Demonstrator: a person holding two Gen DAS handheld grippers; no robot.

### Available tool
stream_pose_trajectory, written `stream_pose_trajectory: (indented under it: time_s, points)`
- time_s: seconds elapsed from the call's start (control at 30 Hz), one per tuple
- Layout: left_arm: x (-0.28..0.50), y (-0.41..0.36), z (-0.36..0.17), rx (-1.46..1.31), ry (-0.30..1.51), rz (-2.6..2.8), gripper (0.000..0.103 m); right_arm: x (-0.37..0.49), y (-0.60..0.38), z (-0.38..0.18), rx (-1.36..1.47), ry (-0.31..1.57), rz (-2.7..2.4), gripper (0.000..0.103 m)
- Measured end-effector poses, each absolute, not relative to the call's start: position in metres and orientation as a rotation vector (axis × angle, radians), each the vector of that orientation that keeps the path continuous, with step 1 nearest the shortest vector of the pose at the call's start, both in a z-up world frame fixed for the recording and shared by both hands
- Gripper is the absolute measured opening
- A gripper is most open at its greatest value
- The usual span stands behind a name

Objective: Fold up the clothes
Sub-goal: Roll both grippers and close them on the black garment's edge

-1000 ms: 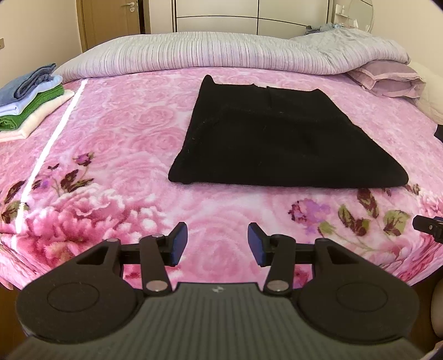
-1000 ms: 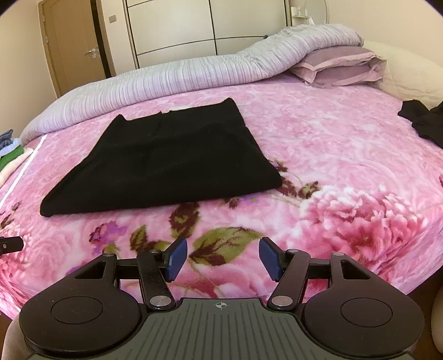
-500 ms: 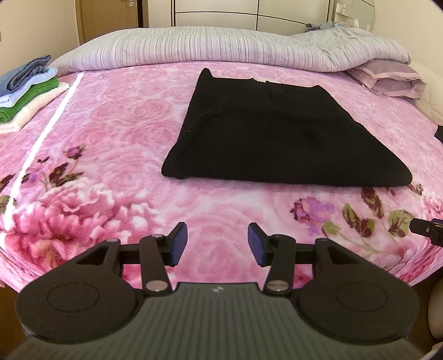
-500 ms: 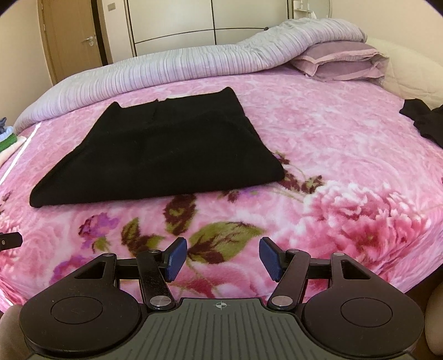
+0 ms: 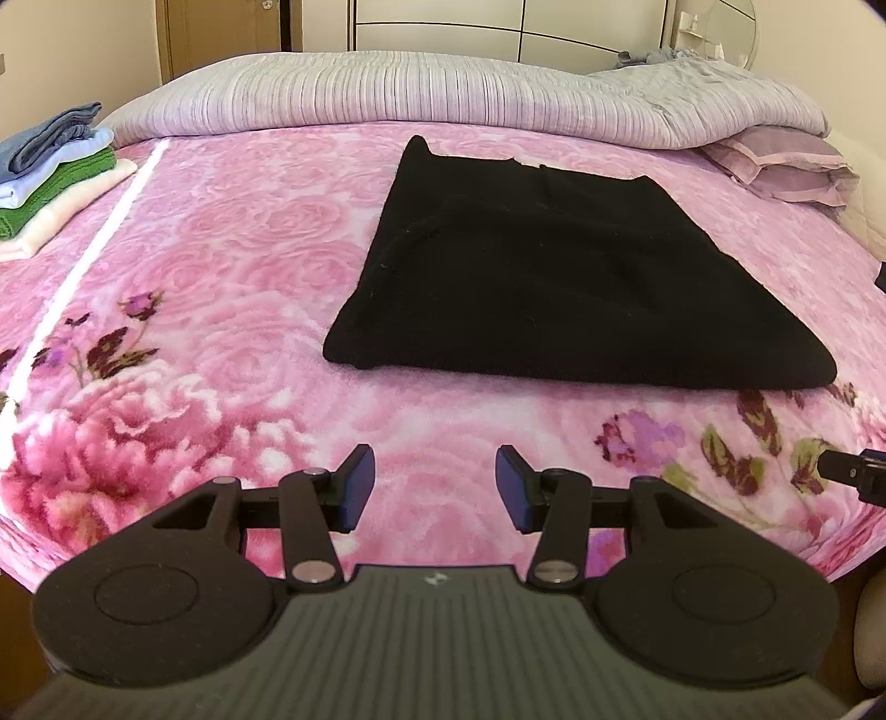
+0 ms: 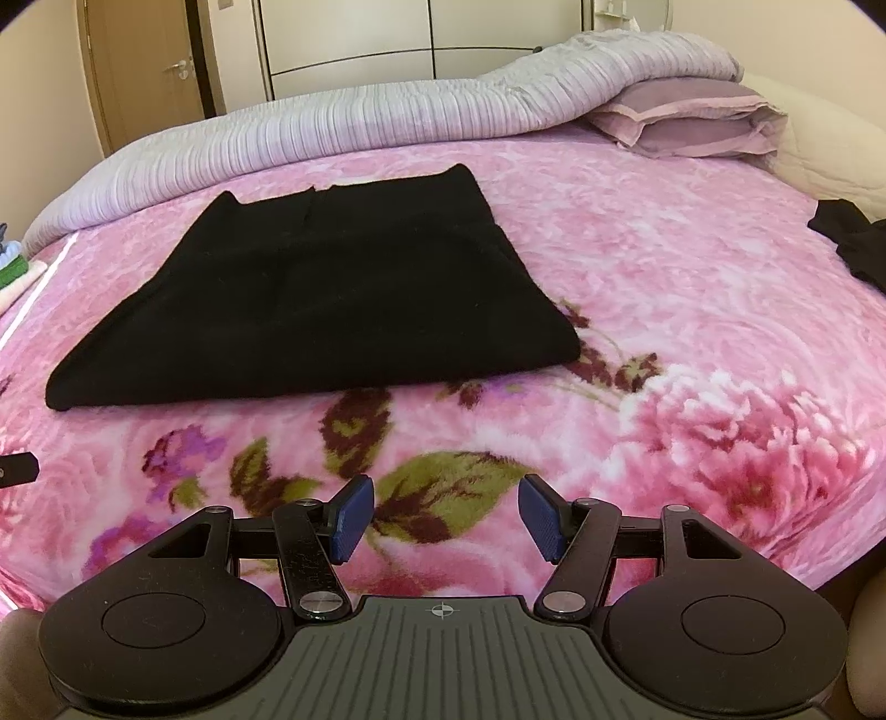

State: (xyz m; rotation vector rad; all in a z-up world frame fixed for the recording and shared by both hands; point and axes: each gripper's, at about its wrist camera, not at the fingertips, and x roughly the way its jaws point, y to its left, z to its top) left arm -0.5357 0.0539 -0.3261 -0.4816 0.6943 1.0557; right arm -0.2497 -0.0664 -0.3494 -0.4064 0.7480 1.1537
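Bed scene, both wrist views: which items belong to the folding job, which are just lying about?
In the job:
- black garment, part-folded, flat on the pink floral blanket
- left hand-held gripper, open, empty
- right hand-held gripper, open, empty

Lying about:
- stack of folded clothes
- striped duvet
- purple pillow
- dark clothing at the bed's right edge, possibly next

Home bedroom: bed, pillow, wardrobe, door.

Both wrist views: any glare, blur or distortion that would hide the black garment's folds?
Left wrist view: sharp, strong fisheye bending of the bed; a bright sunlight streak at left, off the black garment, whose folds are mostly lost in the dark. Right wrist view: same curvature, even light, no blur; garment again nearly featureless.
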Motion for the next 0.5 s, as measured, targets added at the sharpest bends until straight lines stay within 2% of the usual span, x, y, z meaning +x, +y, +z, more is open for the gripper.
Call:
stream_pose_trajectory:
  time_s: [0.17,0.27,0.37,0.5]
  points:
    - [-0.541,0.071,-0.33,-0.58,0.638,1.011,0.044,-0.242,-0.059,-0.355,-0.406,0.762,1.155,0.062]
    - [-0.559,0.094,-0.337,-0.795,0.526,0.937,0.047,-0.225,-0.058,-0.358,-0.349,0.808,1.17,0.062]
    - [-0.584,0.12,-0.35,-1.06,0.372,0.886,0.051,-0.189,-0.062,-0.361,-0.195,0.936,1.176,0.062]
    - [-0.599,0.146,-0.366,-1.233,0.254,0.911,0.057,-0.138,-0.065,-0.367,0.05,1.116,1.153,0.062]
